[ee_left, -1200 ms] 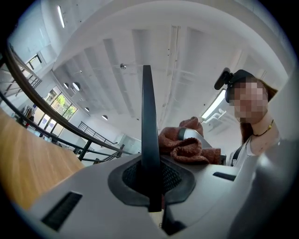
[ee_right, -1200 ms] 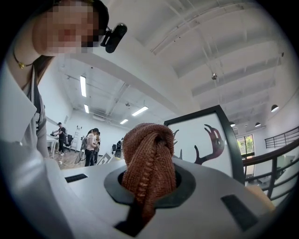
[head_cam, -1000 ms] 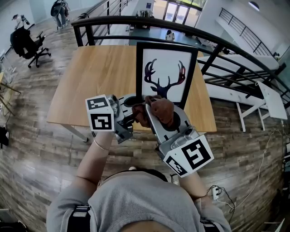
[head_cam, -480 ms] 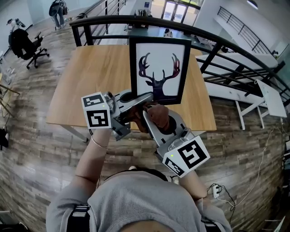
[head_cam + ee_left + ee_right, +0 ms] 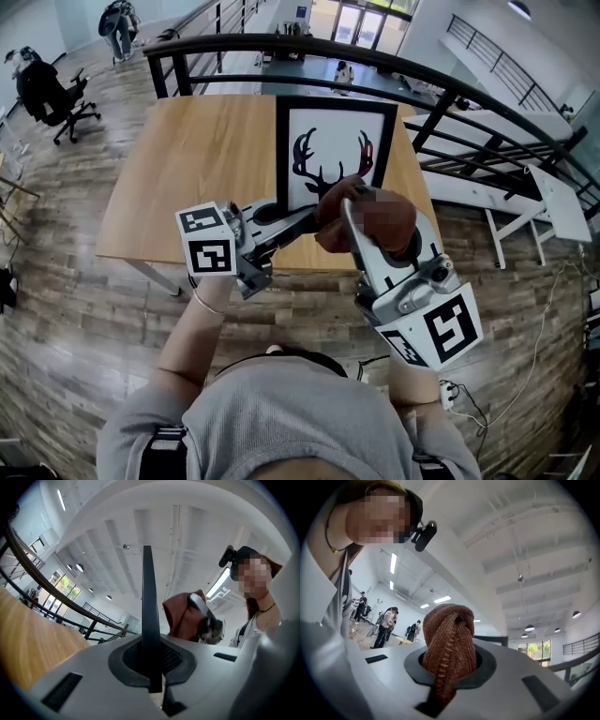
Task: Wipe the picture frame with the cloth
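Observation:
The picture frame [image 5: 336, 159], black-edged with a deer-antler print, stands upright on the wooden table [image 5: 197, 169]. My left gripper [image 5: 281, 220] is shut on its lower left edge. In the left gripper view that edge is a thin black bar [image 5: 148, 620] between the jaws. My right gripper [image 5: 361, 211] is shut on a bunched brown cloth [image 5: 370, 217], which lies over the frame's lower right part. I cannot tell whether the cloth touches the glass. The cloth [image 5: 449, 644] fills the jaws in the right gripper view and also shows in the left gripper view as a brown cloth [image 5: 180, 616].
A black railing [image 5: 450, 94] curves round behind and to the right of the table. An office chair [image 5: 52, 94] stands far left. A white bench [image 5: 553, 202] is at the right. People stand in the distance.
My right gripper has risen and moved right with the cloth, from below the frame's bottom edge onto its lower right part. The left gripper keeps its hold and place.

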A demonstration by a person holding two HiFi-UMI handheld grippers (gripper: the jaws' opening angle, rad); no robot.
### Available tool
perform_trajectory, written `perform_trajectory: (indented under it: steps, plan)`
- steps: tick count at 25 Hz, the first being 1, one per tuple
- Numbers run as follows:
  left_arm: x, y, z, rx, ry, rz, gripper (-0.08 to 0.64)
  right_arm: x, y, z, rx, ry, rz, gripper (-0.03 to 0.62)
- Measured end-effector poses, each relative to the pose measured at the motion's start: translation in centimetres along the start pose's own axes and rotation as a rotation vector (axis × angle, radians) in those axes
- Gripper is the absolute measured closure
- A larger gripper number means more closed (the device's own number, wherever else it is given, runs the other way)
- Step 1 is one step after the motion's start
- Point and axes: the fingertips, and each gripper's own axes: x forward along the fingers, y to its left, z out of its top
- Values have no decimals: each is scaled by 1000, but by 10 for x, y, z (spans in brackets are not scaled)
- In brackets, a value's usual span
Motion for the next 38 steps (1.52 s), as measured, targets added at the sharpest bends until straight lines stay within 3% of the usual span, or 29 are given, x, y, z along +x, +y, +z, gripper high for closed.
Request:
perform_trajectory:
  steps: [5,11,14,19,27,38]
  plan:
    - [-5,-8,-20,4,32,-7,543,7,-30,50,1,-155,-95,548]
    - [-2,-27,-36,7,37,-38,543,11,-39,50,-43,-173,-131,548]
    - [-2,-29,-40,27,50,-45,543,21,-44,37,-11,-148,-155,548]
    - [-3,-29,-40,104,60,-14,541,33,-45,19,-53,-78,-179,548]
    - [-2,-36,-31,110,33,-17,543,33,-29,12,-107,-34,-177,548]
    - [8,-34,-31,79,18,-22,542,19,-30,-13,-74,40,-163,548]
